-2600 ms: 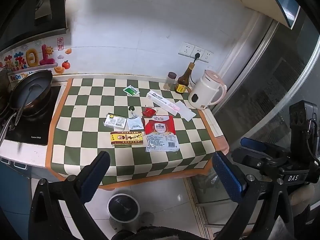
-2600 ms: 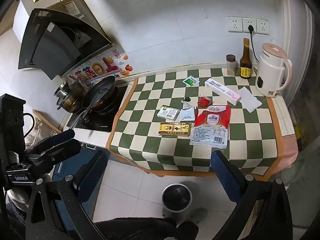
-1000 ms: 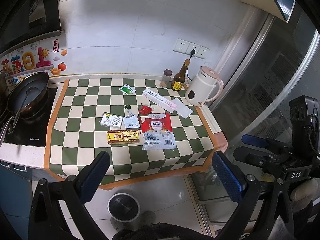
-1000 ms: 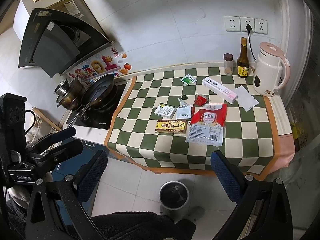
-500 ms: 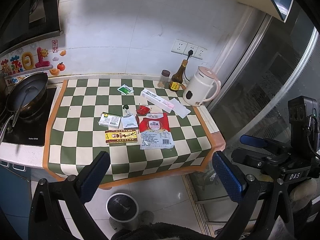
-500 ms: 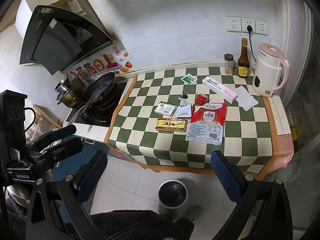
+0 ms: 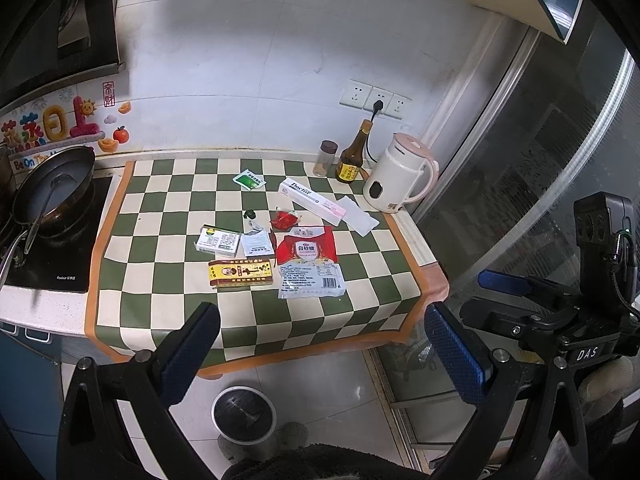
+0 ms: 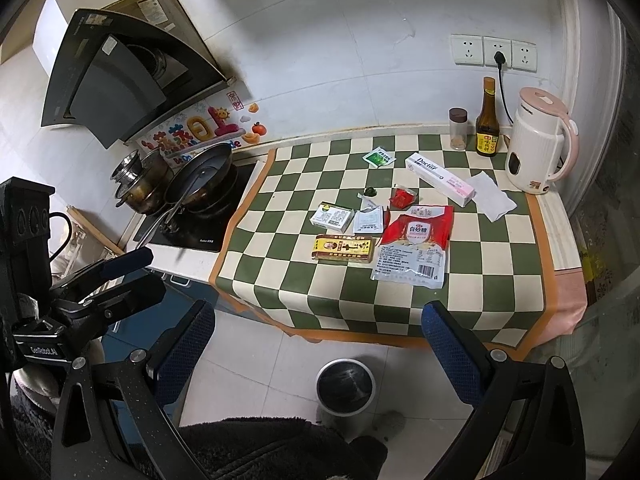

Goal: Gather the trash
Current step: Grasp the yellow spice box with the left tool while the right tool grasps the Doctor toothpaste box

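Observation:
Trash lies on the checked tablecloth (image 7: 160,312): a red and clear sugar bag (image 7: 308,262), a yellow box (image 7: 241,274), a small white box (image 7: 218,240), a white sachet (image 7: 256,242), a red wrapper (image 7: 285,219), a green sachet (image 7: 250,180), a long white Doctor box (image 7: 312,201), a tissue (image 7: 358,220). The same items show in the right wrist view, with the sugar bag (image 8: 414,246) and yellow box (image 8: 344,247). A small bin (image 7: 244,412) (image 8: 346,386) stands on the floor before the table. My left gripper (image 7: 320,352) and right gripper (image 8: 318,350) are open, empty, back from the table.
A white kettle (image 7: 400,178), a brown bottle (image 7: 352,154) and a spice jar (image 7: 326,158) stand at the back right. A pan (image 7: 52,188) sits on the hob at left. A glass door (image 7: 540,160) is at the right.
Both grippers have drawn slightly back and up from the table; the table looks a little smaller. Nothing on it has moved.

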